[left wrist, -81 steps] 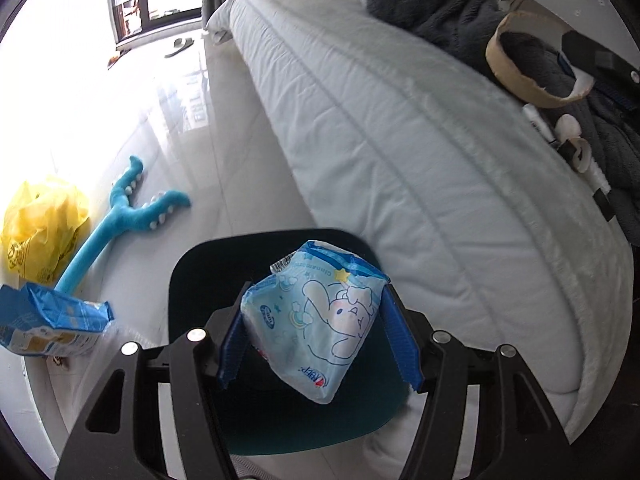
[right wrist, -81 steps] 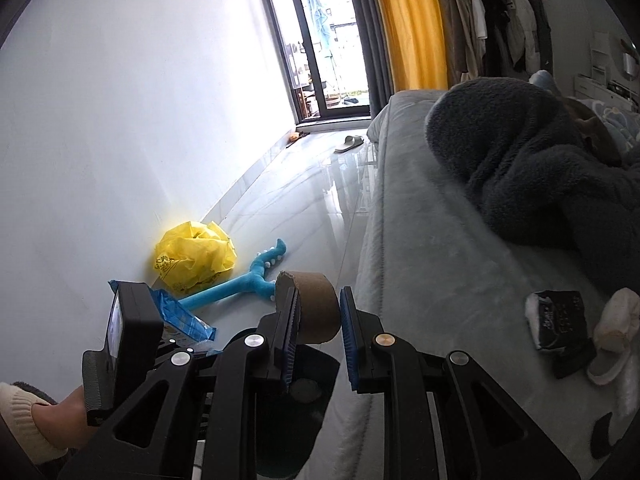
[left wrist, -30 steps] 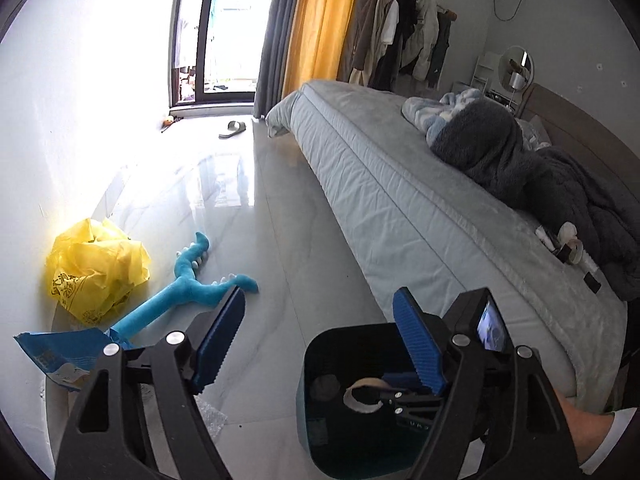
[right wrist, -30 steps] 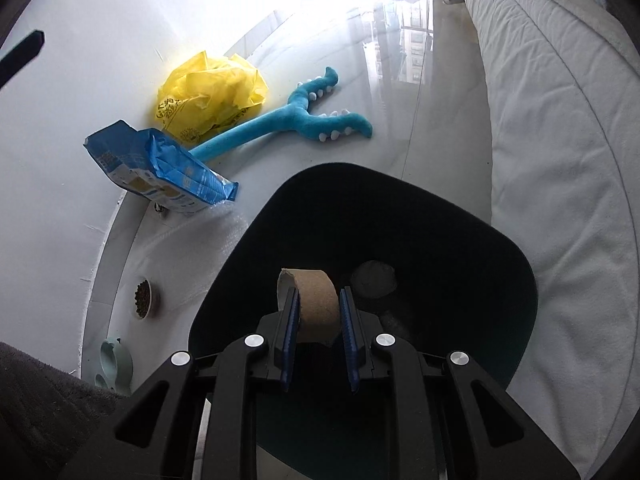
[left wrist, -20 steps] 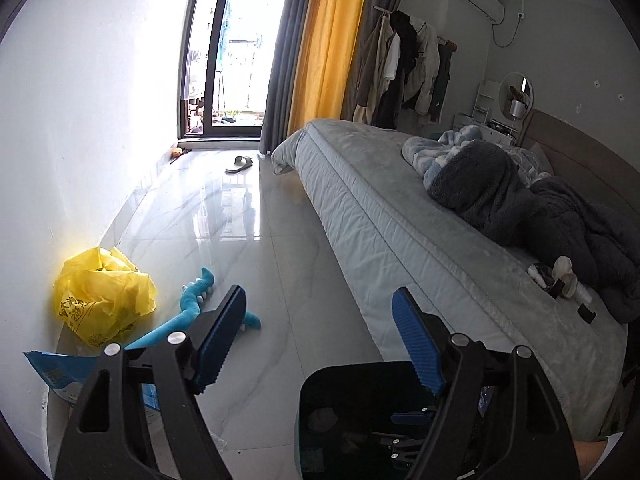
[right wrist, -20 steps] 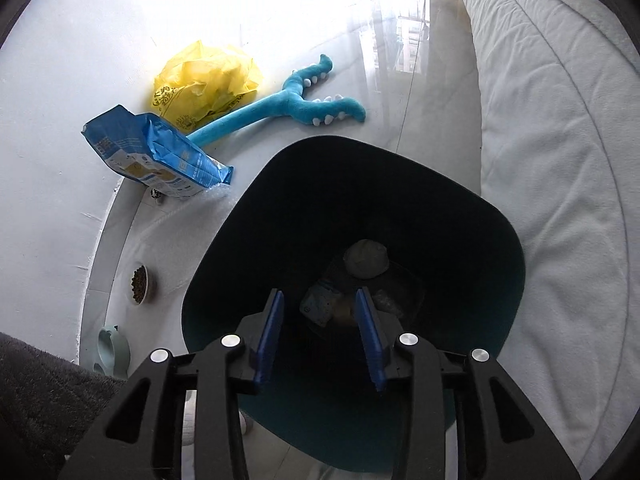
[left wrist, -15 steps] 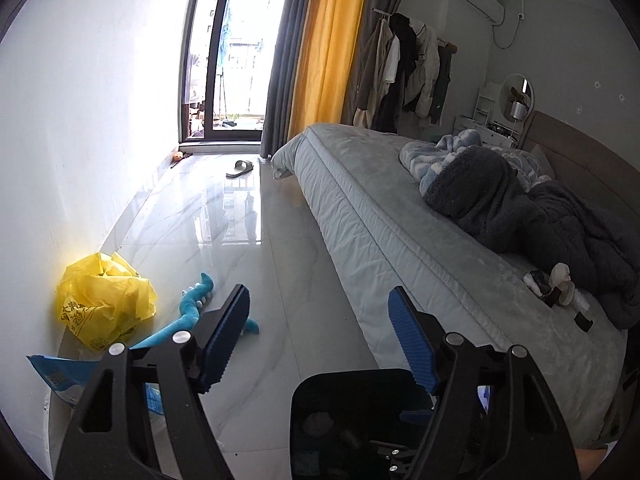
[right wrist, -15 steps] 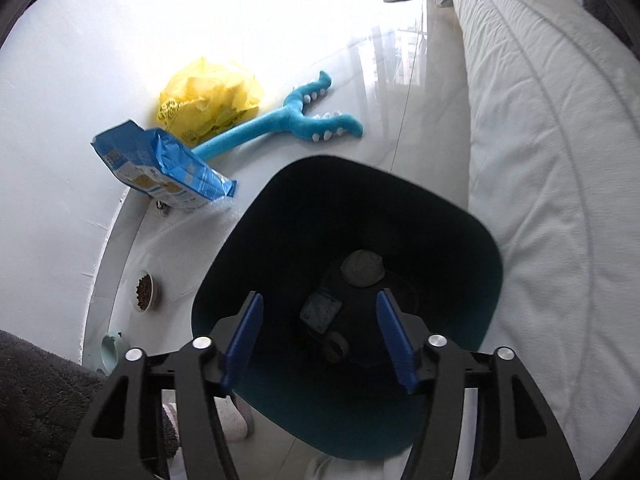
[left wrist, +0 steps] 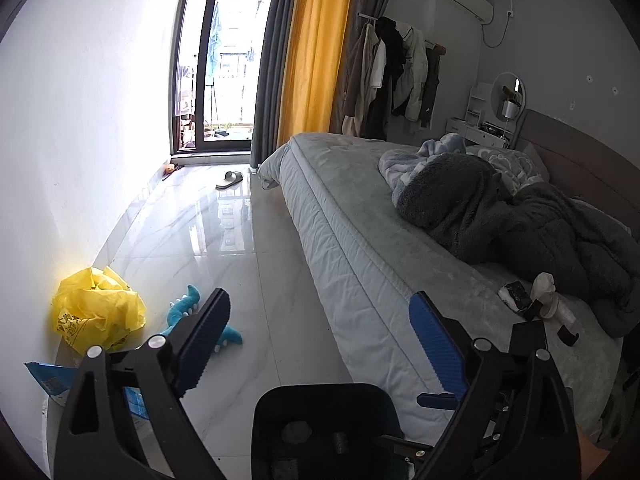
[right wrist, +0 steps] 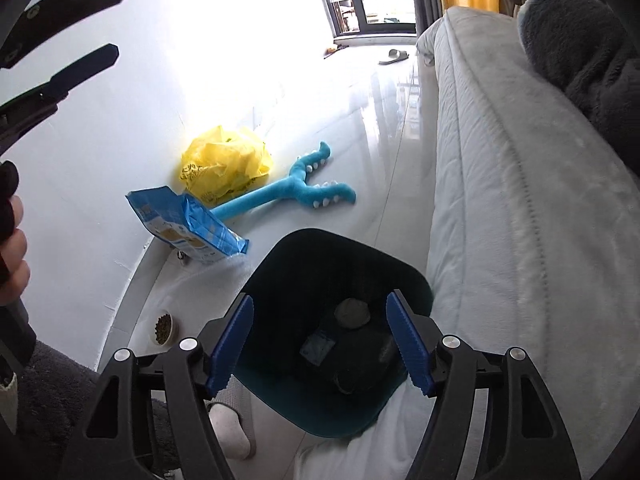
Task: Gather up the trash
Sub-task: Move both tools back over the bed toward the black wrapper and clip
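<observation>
While the right gripper [right wrist: 320,338] tilts steeply down over the bin [right wrist: 280,264], its blue pads [right wrist: 408,344] stand wide apart with nothing between them, framing the bin's dark inside. At the bottom of the bin lie a grey crumpled wad [right wrist: 352,314], a small bluish packet [right wrist: 318,348] and a dim roll-like shape near the front (too shadowed to make out well). The bin stands on the white floor [right wrist: 360,120], just beside the bed [right wrist: 520,200] on its right.

The left gripper [left wrist: 316,336] is held far more level, looking out along the room toward the balcony door [left wrist: 224,72], and its jaws are also spread wide and empty. The bin [left wrist: 320,404] sits low in that view, below and between the fingers, with the wad [left wrist: 296,432] visible inside; part of the right gripper's frame shows at the lower right.

To the left of the bin, against the wall, are a blue bag [right wrist: 188,228], a yellow plastic bag [right wrist: 224,164] farther back and a teal plush toy [right wrist: 292,188] stretched across the floor. A small bowl [right wrist: 162,326] of pellets sits near the left. On the bed lie a dark fleece heap [left wrist: 500,216] and a few small items [left wrist: 532,296] near its edge. In the right wrist view the left gripper's fingers [right wrist: 84,64] reach in at the upper left, with a hand [right wrist: 12,240] at the left edge.
</observation>
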`<state>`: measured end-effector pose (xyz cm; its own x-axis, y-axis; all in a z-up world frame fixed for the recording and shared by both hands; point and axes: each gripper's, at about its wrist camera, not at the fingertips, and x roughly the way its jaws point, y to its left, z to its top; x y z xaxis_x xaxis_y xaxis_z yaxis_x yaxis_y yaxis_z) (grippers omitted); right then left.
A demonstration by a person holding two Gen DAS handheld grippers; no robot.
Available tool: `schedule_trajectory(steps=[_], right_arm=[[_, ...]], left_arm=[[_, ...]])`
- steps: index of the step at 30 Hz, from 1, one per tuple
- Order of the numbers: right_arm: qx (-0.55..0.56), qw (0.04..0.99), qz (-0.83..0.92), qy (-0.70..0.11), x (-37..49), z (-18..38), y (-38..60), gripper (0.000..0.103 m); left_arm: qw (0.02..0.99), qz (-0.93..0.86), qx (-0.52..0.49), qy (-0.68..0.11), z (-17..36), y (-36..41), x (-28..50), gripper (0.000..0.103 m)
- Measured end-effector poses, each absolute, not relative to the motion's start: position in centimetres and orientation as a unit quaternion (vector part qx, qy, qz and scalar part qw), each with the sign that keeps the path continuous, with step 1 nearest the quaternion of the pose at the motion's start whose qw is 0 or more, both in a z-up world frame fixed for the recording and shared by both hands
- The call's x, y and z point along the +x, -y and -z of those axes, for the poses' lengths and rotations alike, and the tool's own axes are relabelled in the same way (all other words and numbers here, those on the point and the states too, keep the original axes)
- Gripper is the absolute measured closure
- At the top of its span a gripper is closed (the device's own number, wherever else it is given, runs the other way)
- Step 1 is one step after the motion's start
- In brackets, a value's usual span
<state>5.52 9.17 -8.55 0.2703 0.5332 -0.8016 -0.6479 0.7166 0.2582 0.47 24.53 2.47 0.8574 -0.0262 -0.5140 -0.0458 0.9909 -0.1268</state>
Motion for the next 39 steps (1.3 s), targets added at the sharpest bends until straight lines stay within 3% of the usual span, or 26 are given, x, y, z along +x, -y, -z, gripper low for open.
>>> schedule_trajectory(steps=[16, 39], right_arm=[[-0.041, 0.843, -0.336, -0.418, 7.3, 4.3, 1.4, 0.031], [-0.055, 0.872, -0.257, -0.412, 9.5, 4.3, 16.6, 0.031]], left_arm=[[0.958, 0.057, -0.060, -0.273, -3.0, -16.8, 2.7, 0.008], [0.931, 0.139, -0.041, -0.334, 0.6, -6.7, 7.7, 0.008]])
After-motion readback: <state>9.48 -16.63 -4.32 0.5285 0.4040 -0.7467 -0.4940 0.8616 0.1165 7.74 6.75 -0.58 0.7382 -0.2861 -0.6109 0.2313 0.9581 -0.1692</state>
